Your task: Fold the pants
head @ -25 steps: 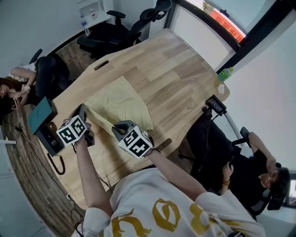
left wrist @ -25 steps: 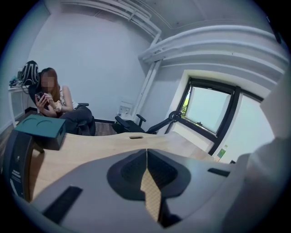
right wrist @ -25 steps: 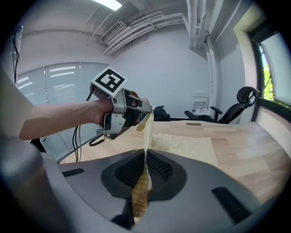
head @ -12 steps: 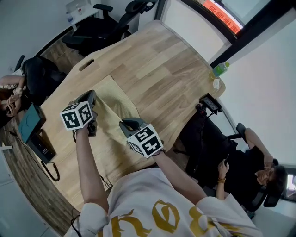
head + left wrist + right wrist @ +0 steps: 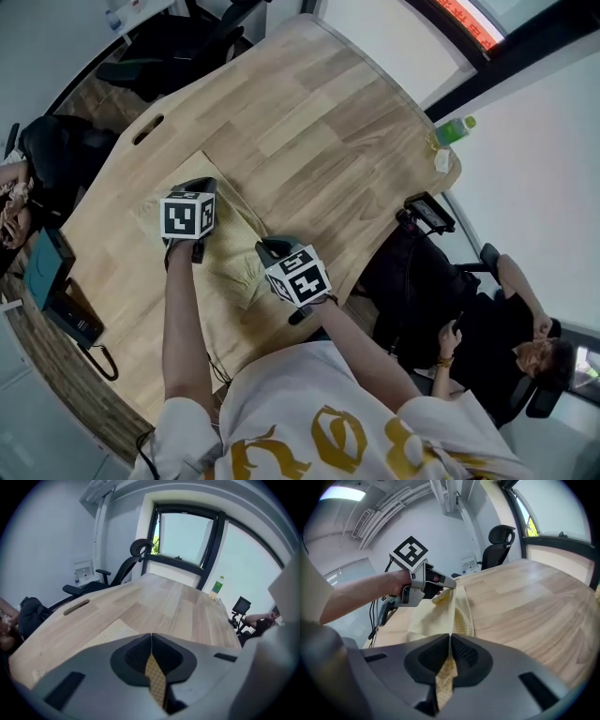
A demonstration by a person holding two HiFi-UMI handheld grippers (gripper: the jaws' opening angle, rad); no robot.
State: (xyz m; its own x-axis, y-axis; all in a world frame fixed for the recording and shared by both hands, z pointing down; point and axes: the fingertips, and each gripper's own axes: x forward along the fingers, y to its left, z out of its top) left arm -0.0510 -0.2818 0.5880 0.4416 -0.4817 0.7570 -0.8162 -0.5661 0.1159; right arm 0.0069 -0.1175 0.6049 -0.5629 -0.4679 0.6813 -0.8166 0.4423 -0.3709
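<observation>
The pale yellow waffle-weave pants (image 5: pixel 236 265) lie on the wooden table (image 5: pixel 319 122), partly doubled over. My left gripper (image 5: pixel 200 186) is shut on one edge of the fabric; a strip (image 5: pixel 156 682) shows between its closed jaws. My right gripper (image 5: pixel 272 247) is shut on the same edge further right, with cloth (image 5: pixel 446 674) pinched in its jaws. In the right gripper view the pants (image 5: pixel 457 609) run taut from my jaws to the left gripper (image 5: pixel 440 584). Both grippers hang low over the cloth, pointing away from the person.
A green bottle (image 5: pixel 457 130) stands at the table's far right corner. A camera mount (image 5: pixel 427 211) sits at the right edge and a teal device (image 5: pixel 45 267) at the left. Office chairs (image 5: pixel 159 56) stand beyond the table. A person (image 5: pixel 506 328) sits to the right.
Both grippers have moved forward over the table and lower, carrying the near edge of the pants over the rest. The spread cloth looks shorter now.
</observation>
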